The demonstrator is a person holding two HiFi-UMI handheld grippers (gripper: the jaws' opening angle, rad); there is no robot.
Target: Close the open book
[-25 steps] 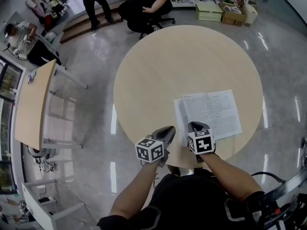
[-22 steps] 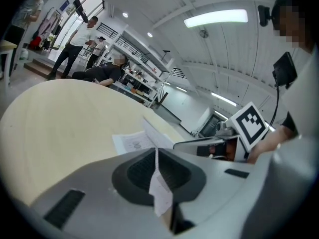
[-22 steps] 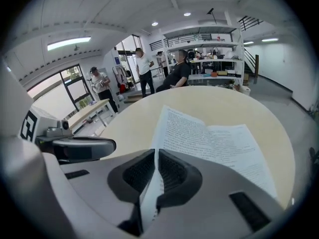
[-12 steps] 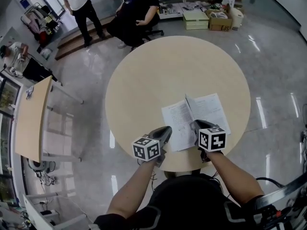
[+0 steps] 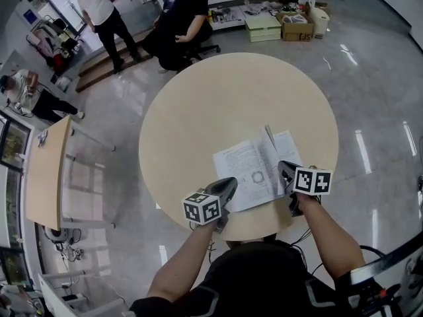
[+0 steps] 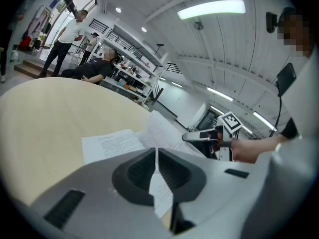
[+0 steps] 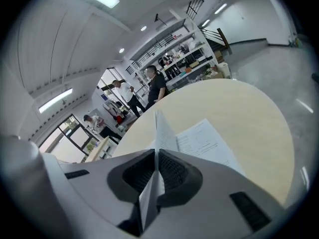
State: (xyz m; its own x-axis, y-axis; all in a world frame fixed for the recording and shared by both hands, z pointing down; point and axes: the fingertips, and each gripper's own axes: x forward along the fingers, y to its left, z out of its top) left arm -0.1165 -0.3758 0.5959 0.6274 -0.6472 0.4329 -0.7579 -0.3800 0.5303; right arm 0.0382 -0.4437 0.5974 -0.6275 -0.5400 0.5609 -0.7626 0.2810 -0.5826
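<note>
Nearest, in the head view, two bare forearms reach out over the near rim of a round, pale wooden table [image 5: 225, 98]. The left gripper [image 5: 231, 181] sits at the near left edge of the book [image 5: 248, 170]. In its own view the jaws are drawn together, with a strip of printed paper pinched in the seam between them, apparently the edge of the left-hand page [image 5: 239, 167], which otherwise lies flat on the tabletop. The right gripper [image 5: 283, 166] is just beside the book's near right side. Its jaws are clamped on a raised leaf [image 5: 271, 147], which stands almost upright along the spine. The right gripper view shows that leaf [image 7: 162, 128] edge-on, rising out from between the pads. The right-hand page [image 5: 292, 147] lies flat beyond it. The book is open, on the near right part of the table, close to the rim. The rest of the tabletop is bare wood. Past the far rim, on a glossy grey floor, a person in black [image 5: 180, 18] sits on a chair and a person in a white top [image 5: 99, 12] stands beside. Cardboard boxes [image 5: 277, 25] lie farther right, and a narrow wooden side table [image 5: 46, 164] stands well off to the left.
</note>
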